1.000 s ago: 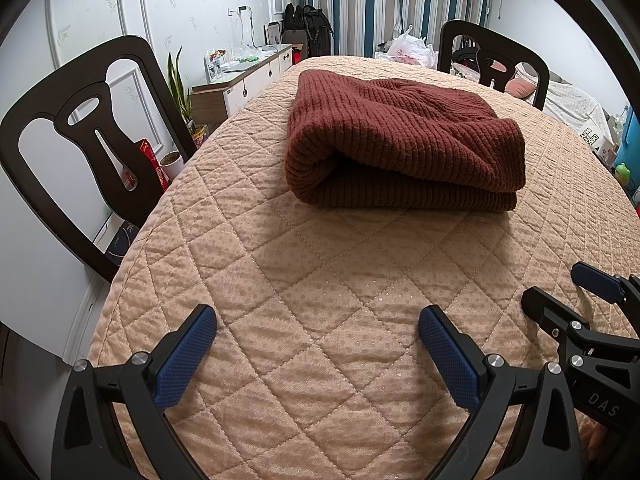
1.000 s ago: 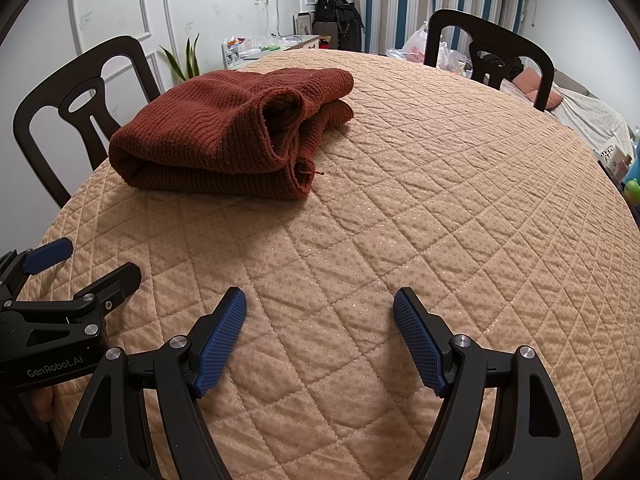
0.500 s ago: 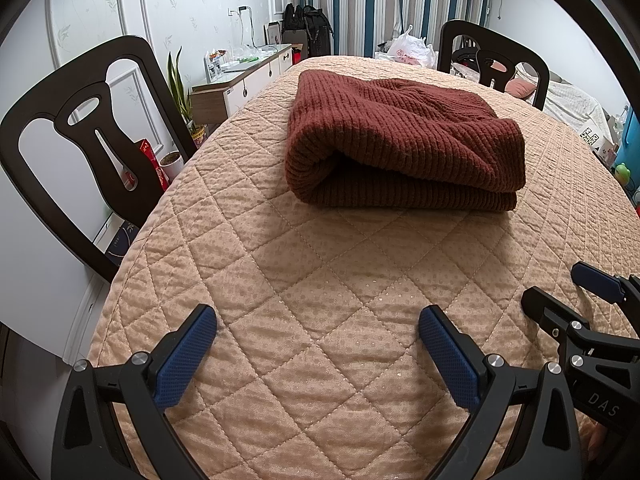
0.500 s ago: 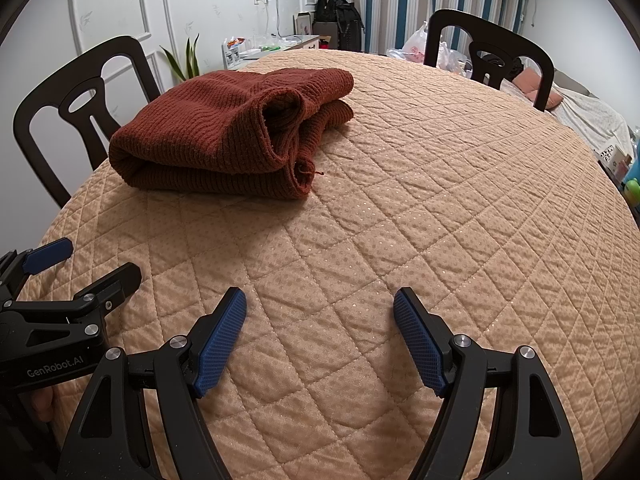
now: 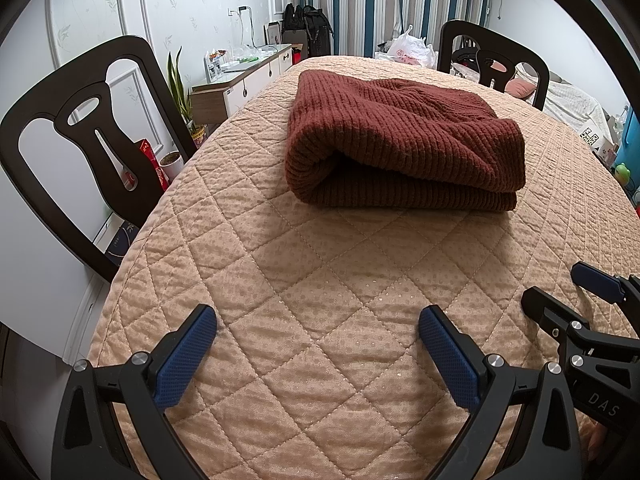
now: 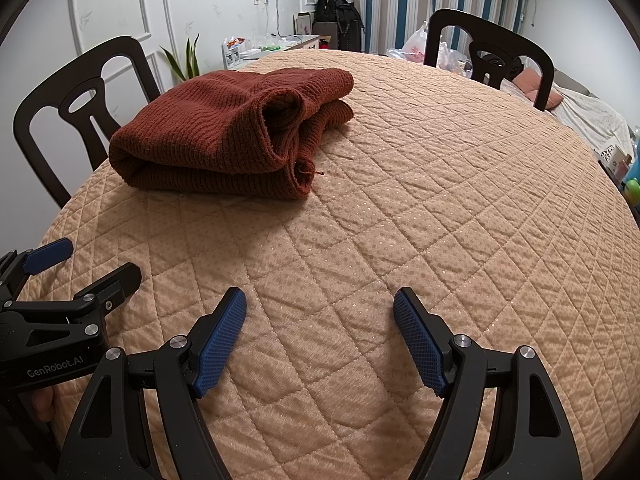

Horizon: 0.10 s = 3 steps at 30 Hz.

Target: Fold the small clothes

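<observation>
While nothing has shifted, folded sweater [image 5: 404, 144] lies untouched, left tool [image 5: 316, 344] and right tool [image 6: 320, 332] wide open, empty.

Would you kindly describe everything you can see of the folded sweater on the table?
The sweater is a rust-brown ribbed knit, thick and soft-looking, folded into a bulky stack of layers. It lies flat on the quilted tan table cover, toward the left side of the table. From the right wrist view, a rolled open end and a short loose thread show on its right. Neither the left gripper nor the right gripper touches it; both are open.
</observation>
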### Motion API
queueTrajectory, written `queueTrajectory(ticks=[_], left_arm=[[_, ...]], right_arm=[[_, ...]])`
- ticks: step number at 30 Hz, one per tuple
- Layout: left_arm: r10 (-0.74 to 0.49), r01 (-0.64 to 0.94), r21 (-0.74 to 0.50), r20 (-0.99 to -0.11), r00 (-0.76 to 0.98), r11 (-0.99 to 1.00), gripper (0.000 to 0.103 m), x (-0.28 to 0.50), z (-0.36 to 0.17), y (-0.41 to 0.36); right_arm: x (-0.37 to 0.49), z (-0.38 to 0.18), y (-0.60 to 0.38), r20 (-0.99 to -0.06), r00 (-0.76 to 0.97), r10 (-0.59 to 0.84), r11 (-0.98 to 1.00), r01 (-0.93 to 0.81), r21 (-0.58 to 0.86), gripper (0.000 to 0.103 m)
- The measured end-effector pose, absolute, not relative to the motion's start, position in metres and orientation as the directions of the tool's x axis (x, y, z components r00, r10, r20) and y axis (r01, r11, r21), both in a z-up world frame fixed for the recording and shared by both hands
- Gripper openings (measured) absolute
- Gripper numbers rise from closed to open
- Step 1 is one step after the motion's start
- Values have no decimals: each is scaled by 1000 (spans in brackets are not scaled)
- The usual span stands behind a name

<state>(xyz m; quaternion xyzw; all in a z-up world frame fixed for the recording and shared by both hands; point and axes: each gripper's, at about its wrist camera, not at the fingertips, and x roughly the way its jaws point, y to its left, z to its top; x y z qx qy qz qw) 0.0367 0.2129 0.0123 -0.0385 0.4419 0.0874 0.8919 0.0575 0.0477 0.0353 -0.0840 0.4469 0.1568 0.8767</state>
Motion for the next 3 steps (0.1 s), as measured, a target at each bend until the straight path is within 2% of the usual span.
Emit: queueTrajectory(ticks=[3], left_arm=[[122, -190, 9, -795, 594, 982, 102, 36, 12, 213]], right_arm=[[57, 35, 48, -810, 551, 200, 937, -350, -7, 76]])
